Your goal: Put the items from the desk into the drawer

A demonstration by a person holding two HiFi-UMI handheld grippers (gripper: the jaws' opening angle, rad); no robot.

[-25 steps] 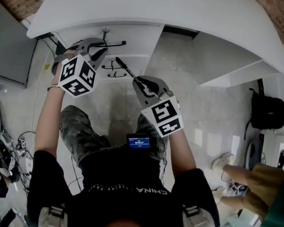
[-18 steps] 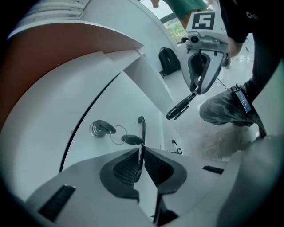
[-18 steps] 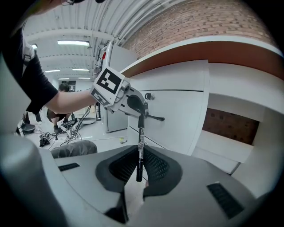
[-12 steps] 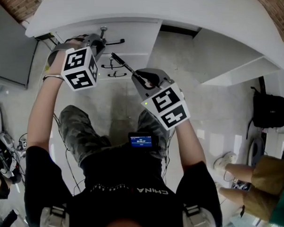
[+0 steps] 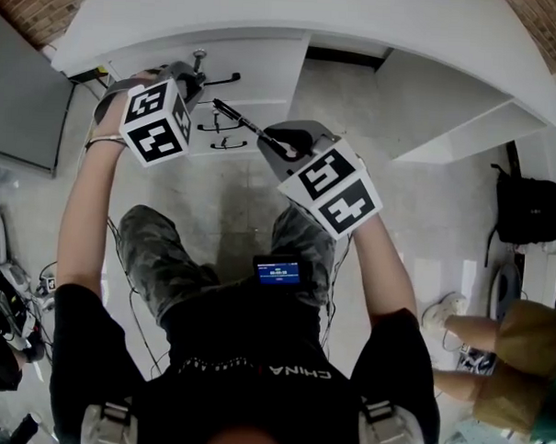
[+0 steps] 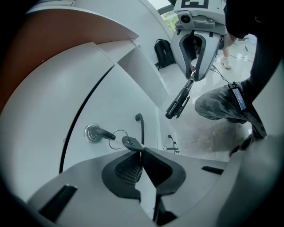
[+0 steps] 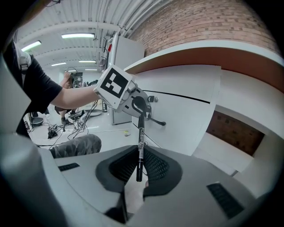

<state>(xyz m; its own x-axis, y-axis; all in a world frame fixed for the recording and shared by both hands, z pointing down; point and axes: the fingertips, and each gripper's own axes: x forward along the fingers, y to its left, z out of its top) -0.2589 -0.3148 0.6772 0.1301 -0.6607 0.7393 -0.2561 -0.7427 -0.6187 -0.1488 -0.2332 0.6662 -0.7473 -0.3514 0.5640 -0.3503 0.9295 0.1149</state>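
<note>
The white drawer front [image 6: 111, 102] has a key [image 6: 95, 132] standing in its lock, with a ring and a dark tag [image 6: 130, 142] hanging from it. My left gripper [image 6: 141, 153] is shut on that tag, right beside the drawer's black handle [image 6: 141, 126]. My right gripper [image 7: 140, 150] is shut on a black pen [image 7: 140, 142], which points at the drawer front [image 7: 186, 119] and at the left gripper [image 7: 138, 105]. In the head view the left gripper [image 5: 194, 75] is at the drawer front [image 5: 257, 64], and the pen [image 5: 241, 123] sticks out of the right gripper [image 5: 281, 150] toward it.
The white desk top [image 5: 296, 15] curves over the drawers. Two lower drawer handles [image 5: 219, 128] sit below. A black backpack [image 5: 526, 223] lies on the floor at the right. Another person's legs [image 5: 489, 350] are at the right edge. Cables [image 5: 17, 288] lie at the left.
Both grippers have edged up toward the desk. The right one has drifted a little to the right with the pen. The left one stays at the key.
</note>
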